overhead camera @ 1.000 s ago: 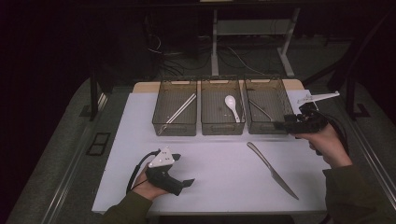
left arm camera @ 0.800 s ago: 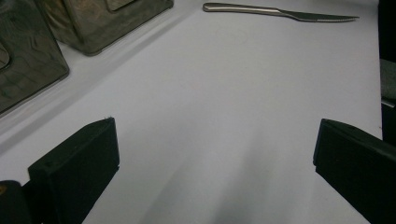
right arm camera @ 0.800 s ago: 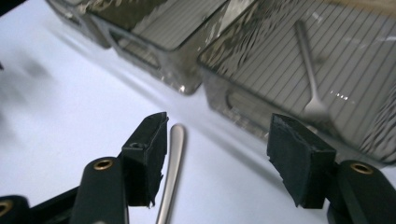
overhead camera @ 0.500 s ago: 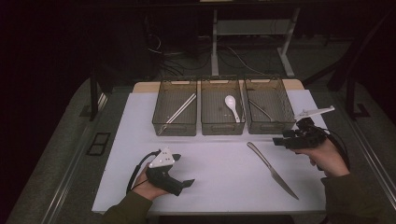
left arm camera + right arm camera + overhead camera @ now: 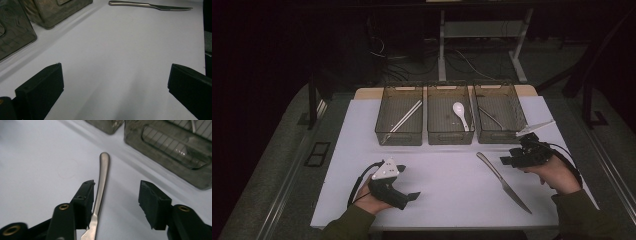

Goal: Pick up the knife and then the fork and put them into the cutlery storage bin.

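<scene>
A metal table knife (image 5: pixel 503 182) lies on the white table cover (image 5: pixel 447 175), handle toward the bins. My right gripper (image 5: pixel 506 161) hovers low beside that handle. In the right gripper view the knife handle (image 5: pixel 102 177) runs between the jaws of the right gripper (image 5: pixel 116 186), close to the left one. The jaws have just been closing, and the pads do not press on the handle. My left gripper (image 5: pixel 414 195) rests at the near left. The left gripper view has the left gripper (image 5: pixel 116 68) wide open with nothing in it and the knife (image 5: pixel 150 5) far off.
Three dark see-through bins stand in a row at the back: the left bin (image 5: pixel 399 131) holds chopsticks (image 5: pixel 404 117), the middle bin (image 5: pixel 449 135) a white spoon (image 5: pixel 460 113), the right bin (image 5: pixel 502 134) a thin metal utensil. The table's edges drop into darkness.
My right gripper has come away from the right bin, down and toward the knife's handle, and its jaws stand narrower. The left gripper has stayed put.
</scene>
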Demonstrator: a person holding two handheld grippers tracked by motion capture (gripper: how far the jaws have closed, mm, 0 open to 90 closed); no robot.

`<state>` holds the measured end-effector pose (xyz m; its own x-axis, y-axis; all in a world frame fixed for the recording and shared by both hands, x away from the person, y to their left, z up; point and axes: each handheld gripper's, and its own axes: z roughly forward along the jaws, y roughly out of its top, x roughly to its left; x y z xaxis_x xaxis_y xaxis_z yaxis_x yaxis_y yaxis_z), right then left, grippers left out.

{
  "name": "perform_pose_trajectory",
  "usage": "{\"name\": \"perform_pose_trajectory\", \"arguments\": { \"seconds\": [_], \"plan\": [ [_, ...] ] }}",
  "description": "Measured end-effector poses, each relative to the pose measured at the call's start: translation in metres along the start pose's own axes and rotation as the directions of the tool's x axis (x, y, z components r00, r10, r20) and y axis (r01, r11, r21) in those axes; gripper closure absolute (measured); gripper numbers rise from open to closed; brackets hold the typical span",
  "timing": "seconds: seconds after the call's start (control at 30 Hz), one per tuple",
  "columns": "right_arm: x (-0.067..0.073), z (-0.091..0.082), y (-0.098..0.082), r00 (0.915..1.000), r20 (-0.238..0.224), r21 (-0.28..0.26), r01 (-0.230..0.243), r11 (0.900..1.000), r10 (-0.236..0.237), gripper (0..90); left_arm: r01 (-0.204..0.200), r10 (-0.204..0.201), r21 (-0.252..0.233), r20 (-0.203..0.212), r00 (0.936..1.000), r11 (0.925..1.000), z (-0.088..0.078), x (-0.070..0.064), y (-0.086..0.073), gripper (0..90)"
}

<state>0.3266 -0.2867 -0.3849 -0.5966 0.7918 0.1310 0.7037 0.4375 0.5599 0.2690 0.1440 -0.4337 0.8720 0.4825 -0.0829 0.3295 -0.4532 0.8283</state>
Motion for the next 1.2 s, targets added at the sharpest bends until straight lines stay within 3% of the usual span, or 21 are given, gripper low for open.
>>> {"name": "perform_pose_trajectory", "arguments": {
  "seconds": [0.23, 0.4, 0.63, 1.2],
  "plan": [
    [0.009, 0.015, 0.000, 0.9999, 0.006, 0.105, 0.011, 0.994, -0.011, 55.2, 0.000, 0.000, 0.000, 0.001, 1.0000, 1.0000, 0.000, 0.000, 0.000, 0.0],
    [0.013, 0.023, 0.001, 0.9997, -0.011, 0.150, 0.023, 0.988, -0.021, 62.3, 0.000, 0.000, 0.000, 0.001, 1.0000, 1.0000, 0.000, 0.000, 0.000, 0.0],
    [0.017, 0.033, 0.001, 0.9991, -0.036, 0.228, 0.032, 0.973, -0.025, 67.3, -0.001, 0.001, 0.001, 0.001, 1.0000, 1.0000, 0.001, 0.000, 0.000, 0.0],
    [0.024, 0.048, 0.003, 0.9989, 0.000, 0.308, 0.044, 0.950, -0.046, 71.8, -0.007, 0.007, 0.004, 0.001, 1.0000, 1.0000, 0.001, 0.000, 0.000, 0.0]
  ]
}}
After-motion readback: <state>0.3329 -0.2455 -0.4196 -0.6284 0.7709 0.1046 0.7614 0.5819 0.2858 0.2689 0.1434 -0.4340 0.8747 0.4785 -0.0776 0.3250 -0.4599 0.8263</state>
